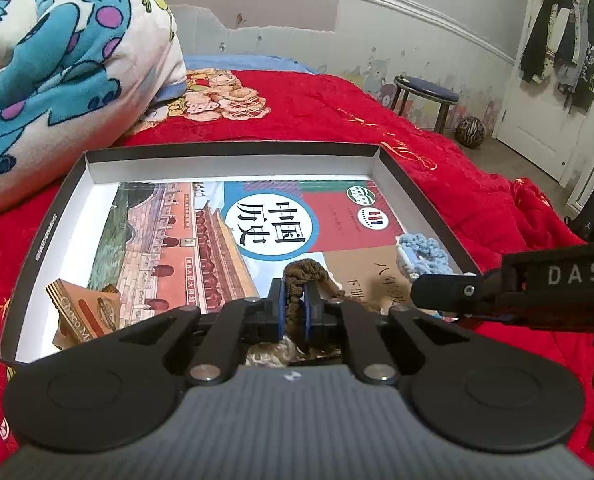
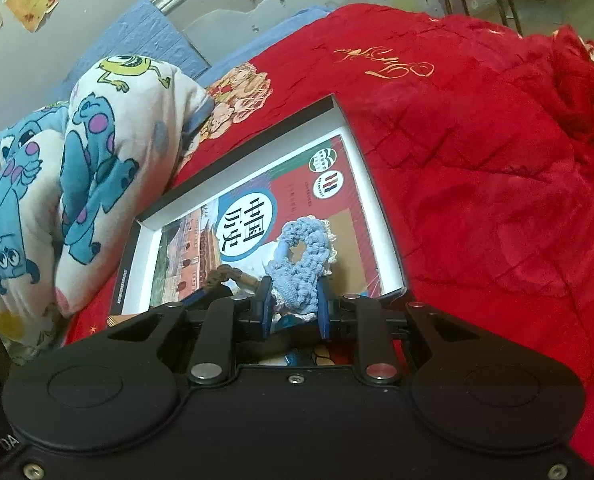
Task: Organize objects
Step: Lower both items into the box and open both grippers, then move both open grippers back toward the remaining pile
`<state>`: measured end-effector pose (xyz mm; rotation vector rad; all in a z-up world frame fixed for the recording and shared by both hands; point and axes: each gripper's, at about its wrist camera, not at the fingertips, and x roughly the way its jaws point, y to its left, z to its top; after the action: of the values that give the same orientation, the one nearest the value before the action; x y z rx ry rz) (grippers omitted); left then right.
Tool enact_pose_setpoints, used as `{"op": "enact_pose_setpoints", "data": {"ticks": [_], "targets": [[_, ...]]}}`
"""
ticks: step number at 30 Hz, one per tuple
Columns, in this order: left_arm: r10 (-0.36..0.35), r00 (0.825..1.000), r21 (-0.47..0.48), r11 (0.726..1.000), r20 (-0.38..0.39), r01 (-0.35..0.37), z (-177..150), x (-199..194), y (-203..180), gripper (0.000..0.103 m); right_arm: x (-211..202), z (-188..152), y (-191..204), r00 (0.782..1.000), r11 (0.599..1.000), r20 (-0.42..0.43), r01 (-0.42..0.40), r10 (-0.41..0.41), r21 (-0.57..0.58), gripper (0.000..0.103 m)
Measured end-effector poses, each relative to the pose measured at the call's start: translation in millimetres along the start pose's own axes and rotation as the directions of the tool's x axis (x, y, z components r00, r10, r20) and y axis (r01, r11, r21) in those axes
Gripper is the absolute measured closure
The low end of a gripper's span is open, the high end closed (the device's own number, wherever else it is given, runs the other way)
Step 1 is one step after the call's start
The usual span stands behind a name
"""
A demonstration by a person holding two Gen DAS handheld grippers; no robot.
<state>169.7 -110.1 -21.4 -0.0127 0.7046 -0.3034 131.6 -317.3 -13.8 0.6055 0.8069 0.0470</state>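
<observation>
A shallow black-rimmed box lies on the red bedspread and holds a Chinese history textbook. My left gripper is shut on a brown knitted scrunchie over the book; the scrunchie also shows in the right wrist view. My right gripper is shut on a light blue knitted scrunchie over the box's near right part; the scrunchie also shows in the left wrist view. A Choco snack pack lies in the box's near left corner.
A folded cartoon-monster blanket lies beside the box on the left. The red bedspread spreads to the right. A stool and a ball stand on the floor beyond the bed.
</observation>
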Motion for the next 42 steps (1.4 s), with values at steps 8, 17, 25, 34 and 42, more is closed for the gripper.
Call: {"op": "enact_pose_setpoints", "data": {"ticks": [8,17,25,34,42], "targets": [[-0.008,1.0,-0.015,1.0,-0.009,0.007,1.6,4.4,3.3,0.065,0.7,1.2,-3.1,1.0,0.999,-0.005,-0.013,0.013,0.031,0.08],[-0.028,0.999,-0.024,0.999,-0.015,0.028,14.6,-11.3,12.2,0.04,-10.4,1.8,-5.1,0.999,0.997,0.013,-0.041,0.041,0.064,0.064],[-0.006,0.999,-0.035,0.999,0.035,0.007,34.2,-50.9,37.1,0.027,-37.5,2.1,-9.1,0.994,0.993,0.082,-0.074,0.066,0.095,0.053],[-0.002,0.984,-0.001,1.0,0.177,0.002,66.3,-140.6,58.7,0.022,-109.5,-8.9,-1.8,0.965,0.99,0.236,-0.128,0.111,0.056,0.044],[-0.007,0.975,0.034,0.999,0.224,0.0,47.0,-198.5,62.2,0.02,-144.9,-33.8,19.2,0.953,0.988,0.277,-0.144,0.124,0.054,0.043]]}}
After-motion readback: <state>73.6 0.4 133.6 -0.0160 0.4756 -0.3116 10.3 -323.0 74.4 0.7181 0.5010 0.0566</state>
